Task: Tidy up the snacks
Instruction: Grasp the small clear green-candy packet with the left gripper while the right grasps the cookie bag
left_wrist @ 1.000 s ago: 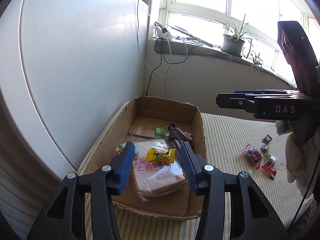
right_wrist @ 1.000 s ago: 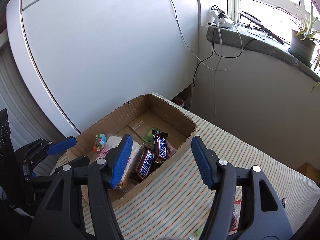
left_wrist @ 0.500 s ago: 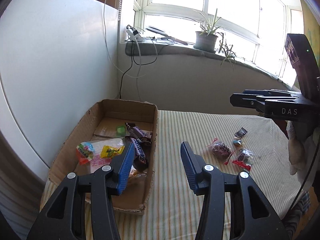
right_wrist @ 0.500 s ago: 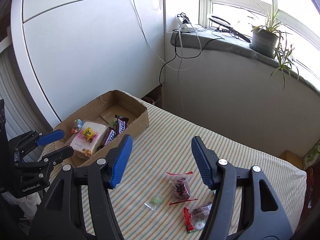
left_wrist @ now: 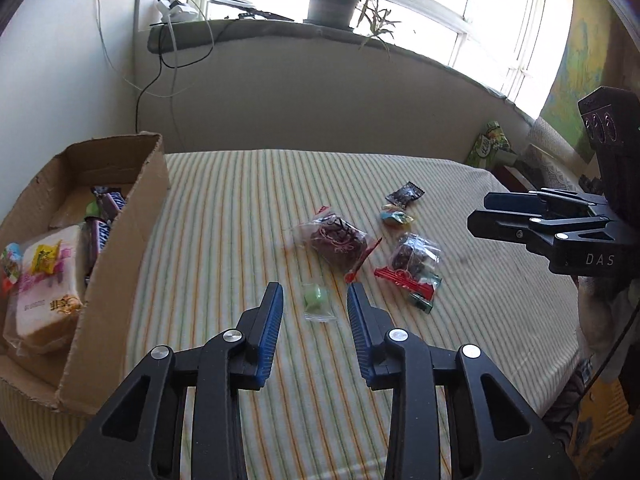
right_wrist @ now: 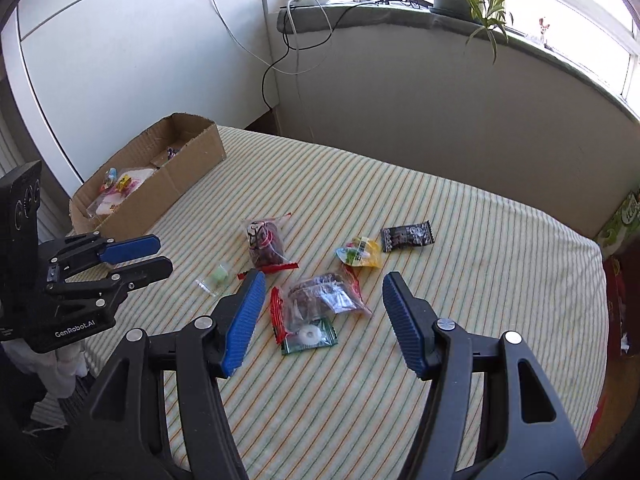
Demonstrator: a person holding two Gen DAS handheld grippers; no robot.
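Observation:
A cardboard box point(left_wrist: 120, 248) at the left of the striped table holds a bread pack point(left_wrist: 44, 284), chocolate bars point(left_wrist: 105, 216) and small candies. It also shows in the right wrist view point(right_wrist: 160, 184). Loose snacks lie mid-table: a small green candy point(left_wrist: 316, 300), a dark bag point(left_wrist: 336, 238), a clear bag point(left_wrist: 414, 256), a yellow candy point(right_wrist: 358, 252) and a black packet point(right_wrist: 406, 235). My left gripper point(left_wrist: 315, 300) is open and empty, its fingertips either side of the green candy. My right gripper point(right_wrist: 322, 300) is open and empty above the clear bag point(right_wrist: 320, 296).
The table point(left_wrist: 240, 200) stands against a white cabinet on the left and a grey wall under a windowsill with a potted plant point(left_wrist: 332, 2) and cables. A green box point(left_wrist: 490, 146) sits beyond the table's far right edge.
Both grippers have swung right, away from the box, toward the loose snacks mid-table. The left now frames the green candy and the right hangs over the clear bag. Both stayed open.

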